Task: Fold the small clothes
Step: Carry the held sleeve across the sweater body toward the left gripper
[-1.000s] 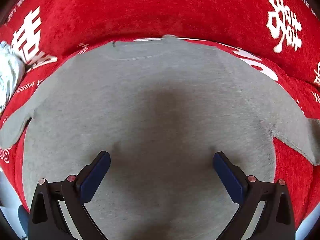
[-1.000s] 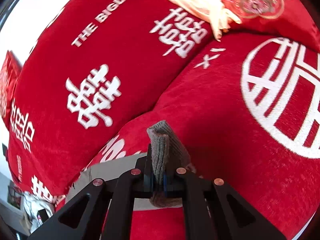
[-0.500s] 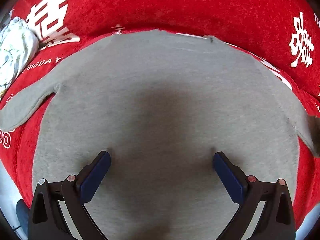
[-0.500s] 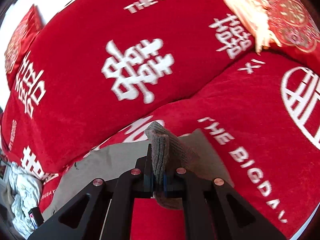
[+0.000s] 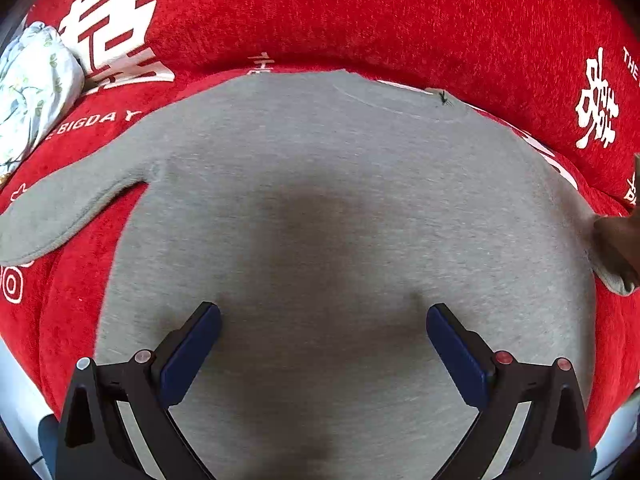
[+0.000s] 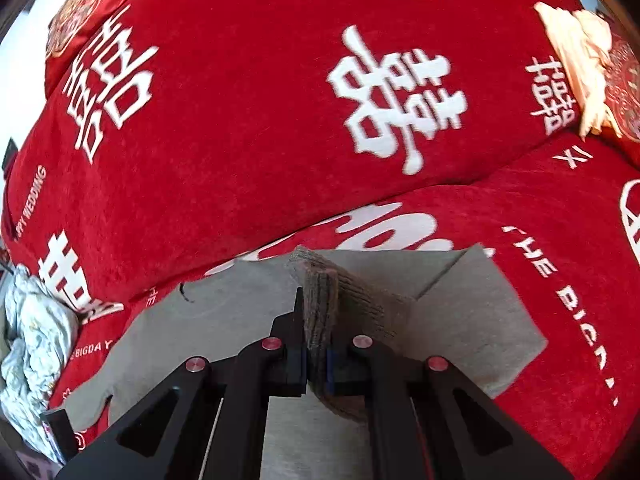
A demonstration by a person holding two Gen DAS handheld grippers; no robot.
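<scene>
**Right sleeve cuff carried in over the sweatshirt**

Clamped tight in the right gripper point(image 6: 316, 360): the ribbed cuff point(image 6: 320, 304) of the right sleeve point(image 6: 460, 300), standing up between the pads. Compared with a second back, now hanging over grey cloth instead of bare red cover — sleeve already creased diagonally across the body, so the first inward fold looks roughly half done, cuff not yet laid down. Left gripper point(image 5: 323, 344) spread wide, holding nothing, poised over the lower middle of the grey sweatshirt point(image 5: 320, 200), framed a little further along the garment than before. Sweatshirt flat on the red printed sofa cover point(image 5: 360, 20), collar toward the back cushion, left sleeve point(image 5: 68, 208) stretched out and untouched. Nearby but clear of the fold path — a crumpled floral cloth point(image 5: 28, 92) at the left, a cream fabric piece point(image 6: 576, 52) up on the cushion. Nothing blocking; only risk seems a skewed crease if dropped early.
</scene>
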